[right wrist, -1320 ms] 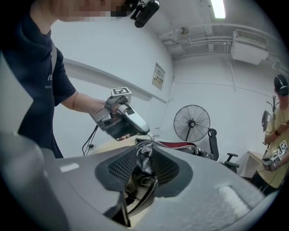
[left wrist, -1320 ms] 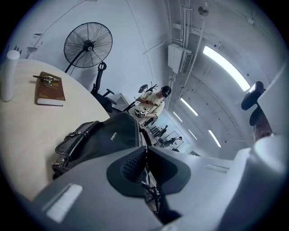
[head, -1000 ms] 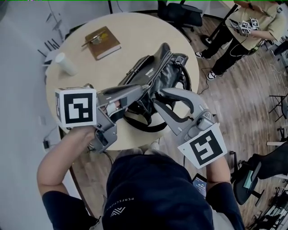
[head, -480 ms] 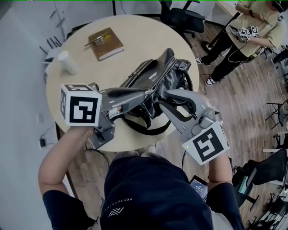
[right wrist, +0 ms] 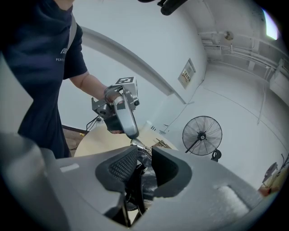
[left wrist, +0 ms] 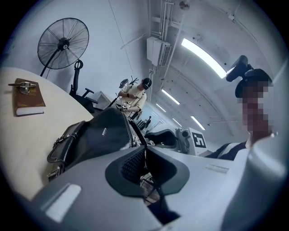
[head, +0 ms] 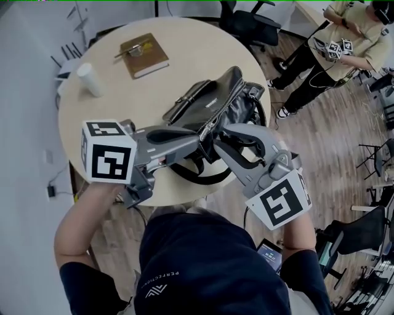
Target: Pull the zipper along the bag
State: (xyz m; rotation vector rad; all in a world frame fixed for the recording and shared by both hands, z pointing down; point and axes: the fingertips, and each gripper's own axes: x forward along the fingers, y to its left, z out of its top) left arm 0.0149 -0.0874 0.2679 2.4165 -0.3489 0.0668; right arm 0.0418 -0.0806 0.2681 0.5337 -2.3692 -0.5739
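Note:
A black leather bag [head: 212,101] lies on the round table [head: 123,117], its zipper [head: 226,98] running along the top. My left gripper [head: 206,131] reaches in from the left to the bag's near end. Its jaws are closing, nearly together, on the thin zipper pull [left wrist: 145,155]. My right gripper [head: 220,143] comes from the right and is shut on the bag's near end, with black leather and strap [right wrist: 141,178] between its pads. In the right gripper view the left gripper's fingertips [right wrist: 132,134] touch the metal zipper end.
A brown book [head: 143,54] and a white cup [head: 90,80] lie at the table's far left. The table's front edge is just under both grippers. A person [head: 345,37] stands at the far right, beyond an office chair [head: 249,18]. A standing fan [right wrist: 202,134] is behind the table.
Both grippers stay at the bag's near end. The left gripper's tips have shifted slightly right along the bag. The bag has hardly moved.

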